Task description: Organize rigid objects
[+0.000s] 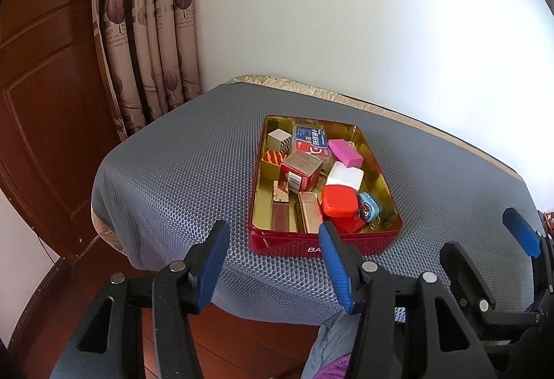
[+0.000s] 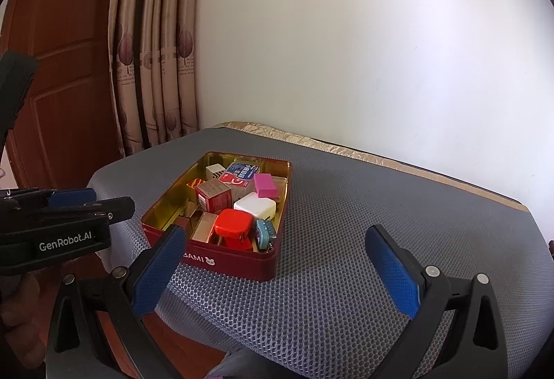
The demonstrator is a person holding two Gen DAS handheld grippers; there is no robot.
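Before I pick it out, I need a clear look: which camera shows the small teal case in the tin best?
The left wrist view: the teal case shows its patterned top, beside the red case. The right wrist view shows the teal case edge-on at the tin near wall, pattern barely visible.

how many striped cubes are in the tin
2, both in the far left corner of the red rectangular metal tin: a white cube with black zigzag stripes at the back, an orange-striped cube just in front. Others may be hidden under the pile.
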